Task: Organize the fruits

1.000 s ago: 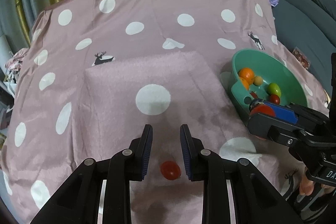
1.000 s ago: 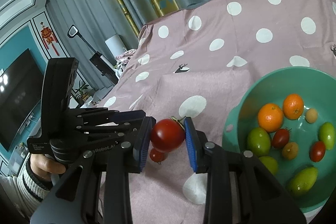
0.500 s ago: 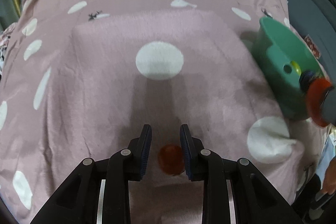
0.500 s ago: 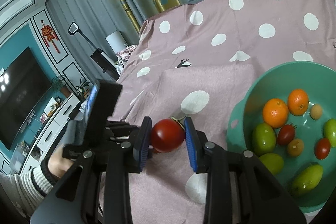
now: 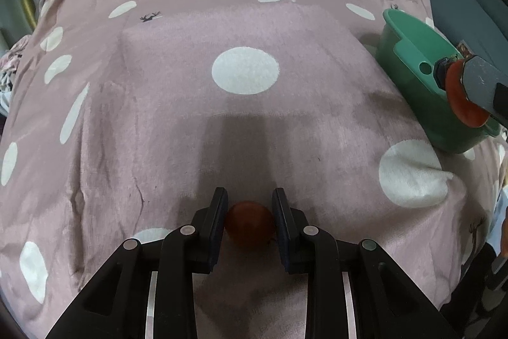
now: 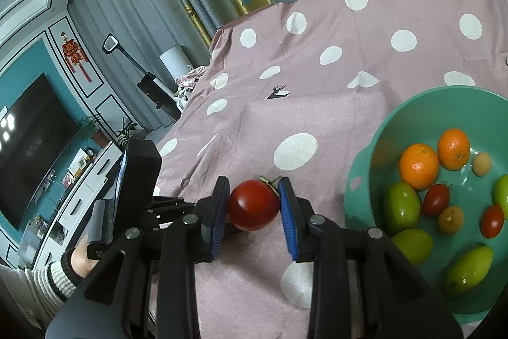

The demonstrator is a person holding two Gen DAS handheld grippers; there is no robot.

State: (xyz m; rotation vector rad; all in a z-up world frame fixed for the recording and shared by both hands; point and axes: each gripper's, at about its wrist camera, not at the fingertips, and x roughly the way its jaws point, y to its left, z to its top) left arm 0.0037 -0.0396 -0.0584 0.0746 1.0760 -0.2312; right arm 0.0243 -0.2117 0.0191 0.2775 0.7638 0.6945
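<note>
Black left tongs now straddle the small red tomato lying on the pink spotted blanket; a second ago that tomato sat well below the fingertips with cloth showing all round it, so the tongs have come down over it. They are clenched to their narrowest, pads close against the fruit's sides, though whether they truly press it cannot be told. That suggests the pick-up is about to begin. Right tongs grasp the large red tomato, unchanged, hanging just beside the green bowl rather than over it, so its drop looks still due. Nearly round, this tomato has no real long axis; its green stem points up and away, toward the far blue pad. Inside the bowl lie oranges, green fruits and small tomatoes, and the small tomato rests well apart from the bowl, on its open side
</note>
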